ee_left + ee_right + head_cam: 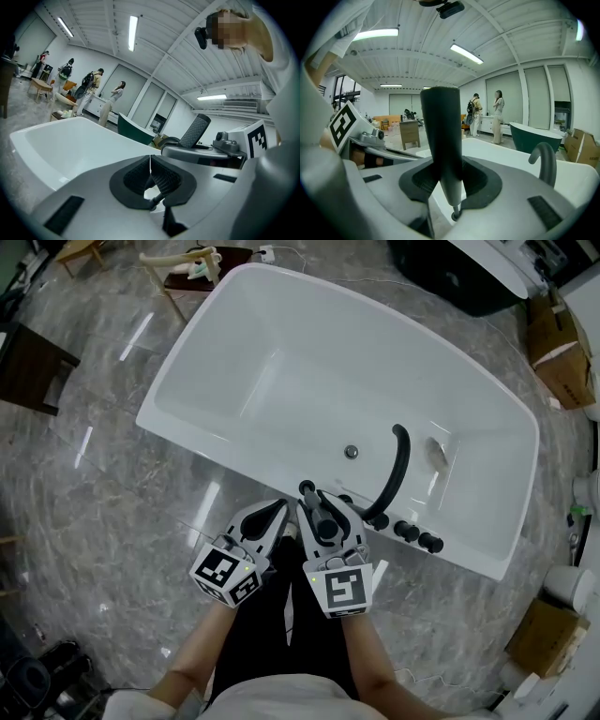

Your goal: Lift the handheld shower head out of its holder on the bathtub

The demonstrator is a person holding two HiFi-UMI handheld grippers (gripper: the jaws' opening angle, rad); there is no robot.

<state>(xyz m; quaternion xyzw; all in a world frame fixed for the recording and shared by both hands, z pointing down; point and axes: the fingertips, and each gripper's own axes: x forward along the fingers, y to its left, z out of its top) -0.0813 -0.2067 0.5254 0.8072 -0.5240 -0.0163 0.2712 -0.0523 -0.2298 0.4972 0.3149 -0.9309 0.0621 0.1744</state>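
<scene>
Counting from the biggest down: one white bathtub (309, 352). Two grippers sit side by side at the bathtub's near rim, the left gripper (277, 514) and the right gripper (325, 507). One black curved spout (397, 470) rises from that same rim. One dark shower head (440, 131) is there too. Three black knobs (407, 531) stand in a row on the rim beside the spout's base, and one round metal drain fitting (351, 452) sits on the bathtub's inner wall.

The shower head stands upright over the bathtub's near rim, between the right gripper's fingers (480, 180). Both pads are clamped on its tapering lower handle. Its thick upper part rises well above them, and its metal end pokes out just below. The left gripper's fingers (136, 176) are pressed together with nothing between them, just beside the shower head.
</scene>
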